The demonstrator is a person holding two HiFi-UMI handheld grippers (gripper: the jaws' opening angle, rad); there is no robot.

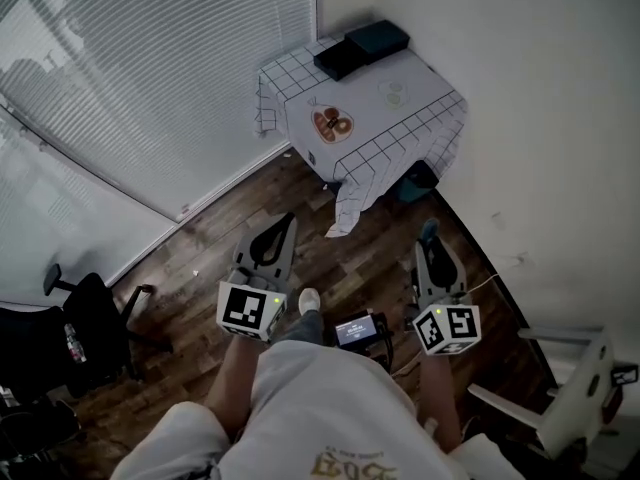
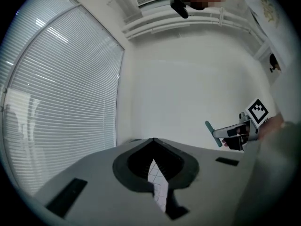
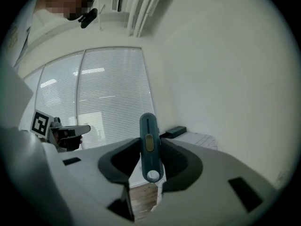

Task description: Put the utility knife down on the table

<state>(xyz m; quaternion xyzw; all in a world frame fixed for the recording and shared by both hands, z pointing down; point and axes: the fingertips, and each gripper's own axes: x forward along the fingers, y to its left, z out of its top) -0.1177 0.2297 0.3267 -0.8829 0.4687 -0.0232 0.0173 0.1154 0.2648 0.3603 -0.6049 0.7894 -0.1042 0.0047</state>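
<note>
White shirt (image 1: 320, 408) fills the bottom edge. Just ahead, the right claw (image 1: 434, 252) is clamped on the teal utility knife (image 3: 148, 145), held in the air above the wood floor (image 1: 200, 258) and well short of the tabletop (image 1: 365, 93). The knife's long axis runs along the claw. Far end pokes past the tips toward the tabletop, slider faces the camera, round-hole end is nearest. Blade can't be made out. The left claw (image 1: 285, 226) has its tips together, empty. Dark boxes (image 1: 360, 46) sit at the tabletop's far corner.

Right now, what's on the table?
A checked cloth, and on it two dark boxes, a brown-orange item and a pale one. The cloth hides the top itself.
</note>
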